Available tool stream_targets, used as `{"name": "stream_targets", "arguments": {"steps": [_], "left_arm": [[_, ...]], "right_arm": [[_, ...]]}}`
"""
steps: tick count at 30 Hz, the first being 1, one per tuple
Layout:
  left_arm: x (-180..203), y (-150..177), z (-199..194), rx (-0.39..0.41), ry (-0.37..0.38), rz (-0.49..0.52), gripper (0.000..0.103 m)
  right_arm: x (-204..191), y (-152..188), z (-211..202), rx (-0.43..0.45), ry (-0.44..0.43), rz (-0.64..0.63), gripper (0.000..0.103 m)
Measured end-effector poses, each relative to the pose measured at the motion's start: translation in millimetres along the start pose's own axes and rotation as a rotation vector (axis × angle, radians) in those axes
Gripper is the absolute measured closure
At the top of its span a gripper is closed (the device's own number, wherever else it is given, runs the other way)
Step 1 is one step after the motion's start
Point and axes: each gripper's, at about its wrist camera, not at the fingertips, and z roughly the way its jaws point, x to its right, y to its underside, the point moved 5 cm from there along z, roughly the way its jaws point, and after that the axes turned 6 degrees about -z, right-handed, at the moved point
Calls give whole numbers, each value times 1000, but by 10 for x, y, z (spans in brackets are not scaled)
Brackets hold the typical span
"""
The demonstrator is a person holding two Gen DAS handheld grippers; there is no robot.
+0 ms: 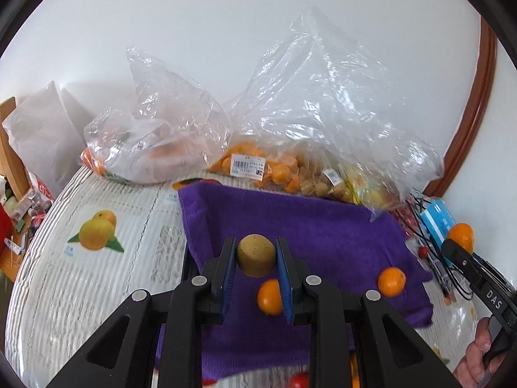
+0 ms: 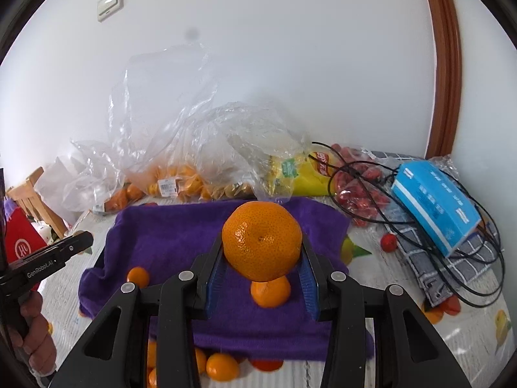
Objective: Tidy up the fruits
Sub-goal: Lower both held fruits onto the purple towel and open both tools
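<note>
My left gripper (image 1: 256,258) fingers clamp a round tan rough-skinned fruit (image 1: 256,254), my right gripper (image 2: 261,258) fingers a large orange mandarin (image 2: 261,241), both above the purple towel (image 1: 323,226). Next, I judge, each needs setting down with its kind.

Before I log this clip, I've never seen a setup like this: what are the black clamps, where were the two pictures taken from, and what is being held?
There is no robot here. A person holds a hand-operated clamp in each hand, and each clamp carries a wide-angle camera looking forward along its two fingers. So one picture is the left hand's view and the other is the right hand's.

The left tool is shut on a small tan fruit. The right tool is shut on a large mandarin. Both are above a purple towel spread on a table with a fruit-printed cover.

Two small oranges lie loose on the towel. Behind it sit clear plastic bags of fruit; to the right are a blue box and black cables.
</note>
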Motion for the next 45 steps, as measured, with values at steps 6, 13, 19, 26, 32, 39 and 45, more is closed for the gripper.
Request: {"name": "stream_targets", "arguments": {"steps": [6,13,19,26,32,39,45], "left_arm": [[-177,116,233,-21,-26,-26,80],[-228,242,309,-72,7,-60,80],[-227,334,404,-86,-47,-37,80],[-286,391,503,-125,-71,-49,80],[-288,407,513,-132,-81,-41,80],[-287,414,535,-147,-77,-41,80],[-258,424,546,-161,-68,-29,80]], "right_arm": [[-104,207,305,-49,-80,-7,61],[-218,431,465,-124,-120,-30,61],[-346,557,581,-176,-152,-59,61],[-417,636,658,-209,-149,-87,61],[-442,680,699,-232,-144,-94,61],[-505,729,734,-253,-143,-138,58],[-547,693,645,-213,-138,-191,56]]}}
